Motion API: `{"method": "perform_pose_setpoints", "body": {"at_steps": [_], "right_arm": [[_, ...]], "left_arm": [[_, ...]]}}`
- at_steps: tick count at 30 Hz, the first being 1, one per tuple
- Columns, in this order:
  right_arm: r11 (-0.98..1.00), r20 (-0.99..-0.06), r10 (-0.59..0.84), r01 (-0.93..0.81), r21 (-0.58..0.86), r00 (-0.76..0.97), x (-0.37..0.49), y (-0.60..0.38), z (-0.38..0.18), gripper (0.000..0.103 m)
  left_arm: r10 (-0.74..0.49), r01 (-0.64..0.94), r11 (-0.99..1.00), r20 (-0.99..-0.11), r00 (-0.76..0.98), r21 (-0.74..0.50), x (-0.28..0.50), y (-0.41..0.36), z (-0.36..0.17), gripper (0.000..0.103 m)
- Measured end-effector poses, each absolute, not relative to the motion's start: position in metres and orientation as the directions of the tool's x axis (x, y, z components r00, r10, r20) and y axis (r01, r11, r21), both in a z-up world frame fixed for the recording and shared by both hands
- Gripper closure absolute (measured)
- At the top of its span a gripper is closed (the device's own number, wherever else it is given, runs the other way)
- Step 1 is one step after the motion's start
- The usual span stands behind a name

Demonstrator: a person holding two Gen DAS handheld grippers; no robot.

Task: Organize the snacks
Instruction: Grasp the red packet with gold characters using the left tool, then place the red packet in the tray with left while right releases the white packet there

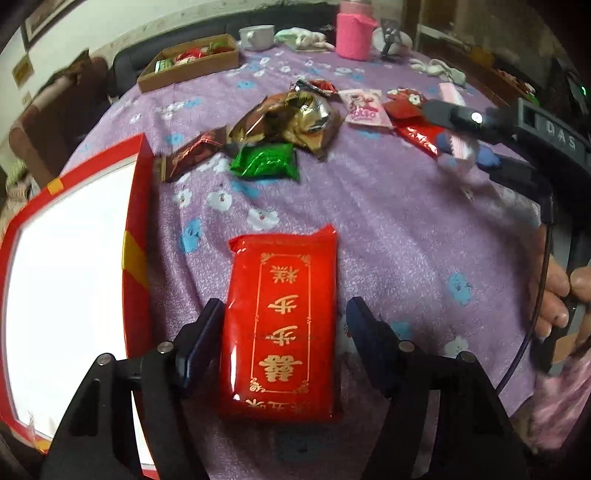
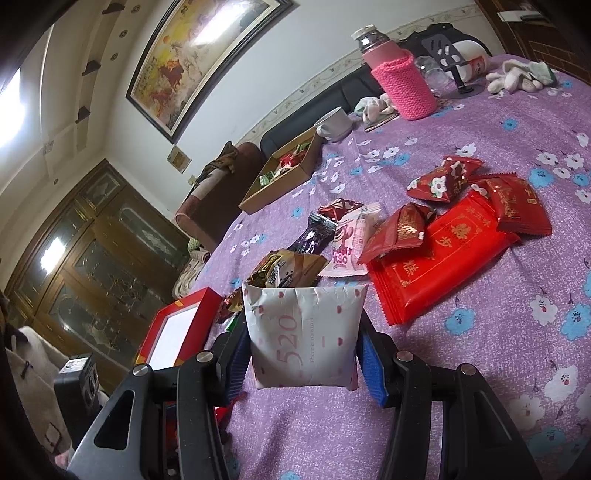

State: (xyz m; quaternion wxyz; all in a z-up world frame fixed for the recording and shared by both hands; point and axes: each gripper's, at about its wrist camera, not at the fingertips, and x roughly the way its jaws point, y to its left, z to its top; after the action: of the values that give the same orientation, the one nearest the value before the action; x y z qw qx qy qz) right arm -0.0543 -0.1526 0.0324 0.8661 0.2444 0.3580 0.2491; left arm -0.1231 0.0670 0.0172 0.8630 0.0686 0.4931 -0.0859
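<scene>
A flat red packet (image 1: 280,325) with gold characters lies on the purple flowered cloth (image 1: 406,229), between the fingers of my left gripper (image 1: 285,306). The left finger rests at its edge and the right finger stands a little off it, so the gripper is open. My right gripper (image 2: 303,325) is shut on a white packet (image 2: 303,332) with pink dots and "520" printed on it, held above the cloth. In the left wrist view the right gripper (image 1: 458,155) is at the right, blurred. Loose snacks lie in the middle: a gold-brown wrapper (image 1: 288,118), a green packet (image 1: 266,160), and red packets (image 2: 439,254).
A red box (image 1: 136,221) with a white inside stands at the left edge. A brown cardboard tray (image 1: 192,70) with several snacks is at the far left. A white mug (image 1: 256,37) and a pink-sleeved bottle (image 1: 354,33) stand at the back. A person's hand (image 1: 554,295) is at the right.
</scene>
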Motion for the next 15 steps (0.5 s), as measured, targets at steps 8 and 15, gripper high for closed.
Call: {"method": "perform_pose_setpoints", "body": {"at_steps": [8,15], "right_arm": [[0.766,-0.506,0.599,-0.260,0.588,0.621,-0.056,-0.151,0.032,0.049],[0.770,-0.512,0.613,-0.308,0.559,0.602,-0.061,-0.135,0.036,0.052]], "left_arm": [[-0.137,0.196,0.980,-0.840,0.525,-0.037,-0.122,0.087,0.024,0.058],[-0.216,0.191,0.973,-0.808,0.548,-0.131,-0.131,0.097,0.033,0.058]]}}
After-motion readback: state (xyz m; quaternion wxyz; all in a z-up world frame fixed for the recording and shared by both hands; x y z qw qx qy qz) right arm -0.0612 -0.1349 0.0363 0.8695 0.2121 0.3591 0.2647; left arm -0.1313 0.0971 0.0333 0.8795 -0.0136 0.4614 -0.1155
